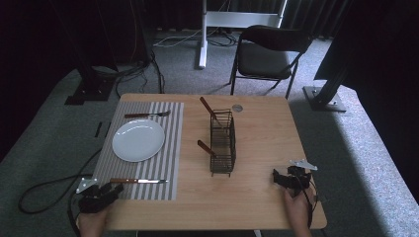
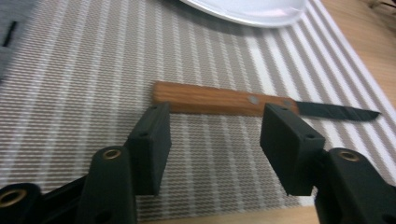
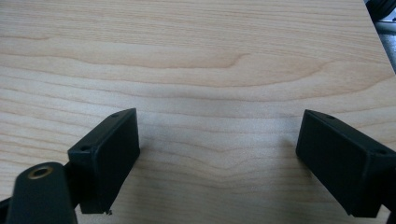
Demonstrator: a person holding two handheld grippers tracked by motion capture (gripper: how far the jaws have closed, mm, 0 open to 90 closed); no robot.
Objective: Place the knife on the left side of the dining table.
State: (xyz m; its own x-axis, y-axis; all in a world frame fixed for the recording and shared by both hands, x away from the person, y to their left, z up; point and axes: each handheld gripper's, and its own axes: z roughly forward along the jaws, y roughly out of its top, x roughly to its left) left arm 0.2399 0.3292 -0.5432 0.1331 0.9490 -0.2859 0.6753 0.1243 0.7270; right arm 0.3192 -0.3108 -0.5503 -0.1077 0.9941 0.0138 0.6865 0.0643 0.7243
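Observation:
A wooden-handled knife (image 1: 137,181) lies flat on the front strip of the striped placemat (image 1: 170,143), blade pointing right. My left gripper (image 1: 112,191) sits at the mat's front left corner, just behind the handle. In the left gripper view the knife (image 2: 210,99) lies across the mat just past the tips of my left gripper (image 2: 215,122), whose jaws stand open and do not touch it. My right gripper (image 1: 277,177) rests near the table's front right, and in its own view the right gripper (image 3: 219,122) is wide open over bare wood.
A white plate (image 1: 138,140) sits mid-mat with a fork (image 1: 147,115) behind it. A black wire caddy (image 1: 222,143) at table centre holds two wooden-handled utensils (image 1: 210,111). A small round disc (image 1: 237,107) lies near the back edge. A folding chair (image 1: 269,52) stands beyond the table.

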